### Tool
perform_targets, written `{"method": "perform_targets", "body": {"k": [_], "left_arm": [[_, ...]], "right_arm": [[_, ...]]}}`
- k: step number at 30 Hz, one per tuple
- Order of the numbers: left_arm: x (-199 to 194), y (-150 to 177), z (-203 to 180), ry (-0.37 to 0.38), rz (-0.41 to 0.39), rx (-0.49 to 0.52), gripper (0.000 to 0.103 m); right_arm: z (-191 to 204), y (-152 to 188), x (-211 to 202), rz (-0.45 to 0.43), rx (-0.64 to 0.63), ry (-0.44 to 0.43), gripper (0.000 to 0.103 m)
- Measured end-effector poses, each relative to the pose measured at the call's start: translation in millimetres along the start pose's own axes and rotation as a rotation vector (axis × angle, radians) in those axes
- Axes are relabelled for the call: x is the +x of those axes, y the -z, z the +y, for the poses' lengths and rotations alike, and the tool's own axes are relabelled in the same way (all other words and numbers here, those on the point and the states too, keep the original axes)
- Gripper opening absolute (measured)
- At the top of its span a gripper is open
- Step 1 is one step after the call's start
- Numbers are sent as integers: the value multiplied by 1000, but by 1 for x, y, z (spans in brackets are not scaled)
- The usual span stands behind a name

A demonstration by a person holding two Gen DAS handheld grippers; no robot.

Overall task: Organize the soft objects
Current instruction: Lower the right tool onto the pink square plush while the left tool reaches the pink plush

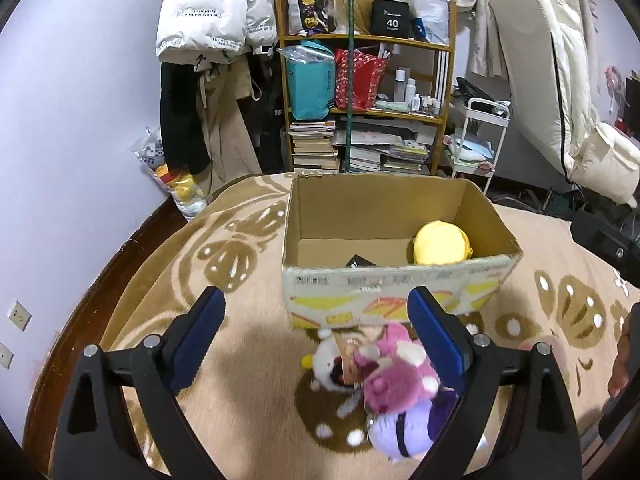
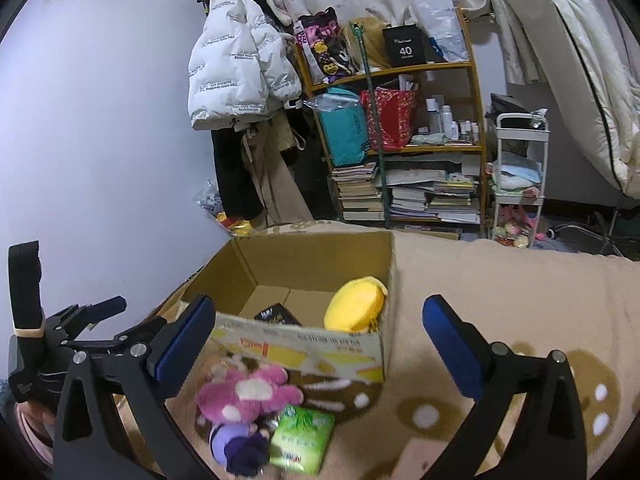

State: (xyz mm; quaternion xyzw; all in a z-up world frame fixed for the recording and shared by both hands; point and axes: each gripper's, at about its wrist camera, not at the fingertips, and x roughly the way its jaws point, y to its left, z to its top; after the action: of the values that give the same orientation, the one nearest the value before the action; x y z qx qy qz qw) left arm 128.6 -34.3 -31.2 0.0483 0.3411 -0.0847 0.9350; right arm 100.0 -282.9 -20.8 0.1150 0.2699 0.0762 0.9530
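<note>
An open cardboard box [image 1: 400, 284] stands on a beige patterned blanket [image 1: 248, 400]. Inside it lie a yellow plush [image 1: 440, 242] and a small black item [image 1: 362, 261]. In front of the box sits a heap of toys: a pink plush [image 1: 396, 376], a purple plush [image 1: 400, 432] and a white plush [image 1: 326, 364]. My left gripper [image 1: 316, 304] is open above the heap, its right finger beside the pink plush, holding nothing. In the right wrist view the box [image 2: 304, 344], yellow plush [image 2: 354, 308], pink plush [image 2: 244, 394], purple plush [image 2: 236, 446] and a green pack [image 2: 302, 438] show. My right gripper [image 2: 318, 308] is wide open and empty.
A wooden shelf [image 1: 364, 104] with bags, bottles and stacked books stands behind the box, beside hanging coats [image 1: 208, 20]. A white trolley [image 2: 518, 176] and an upright mattress [image 1: 560, 80] are to the right. A hand [image 1: 624, 360] shows at the right edge.
</note>
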Motion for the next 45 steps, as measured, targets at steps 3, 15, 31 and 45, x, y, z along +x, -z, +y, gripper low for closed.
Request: {"method": "perform_targets", "body": {"k": [3,15,31,45], "left_arm": [[-12,6,-2,-4,-8,15,92],[-37,25,-17,29,-27,83,92],[3,37,-55,89,48,211,92],[51,49,-73,142,178,241,92]], "right_arm": [[-2,7,-14,8,18,19,103],[-10,33,-47,75,43,124,103],[-37,50,-17,180,140,163,103],[-68,75,21,328,272,186,103]]}}
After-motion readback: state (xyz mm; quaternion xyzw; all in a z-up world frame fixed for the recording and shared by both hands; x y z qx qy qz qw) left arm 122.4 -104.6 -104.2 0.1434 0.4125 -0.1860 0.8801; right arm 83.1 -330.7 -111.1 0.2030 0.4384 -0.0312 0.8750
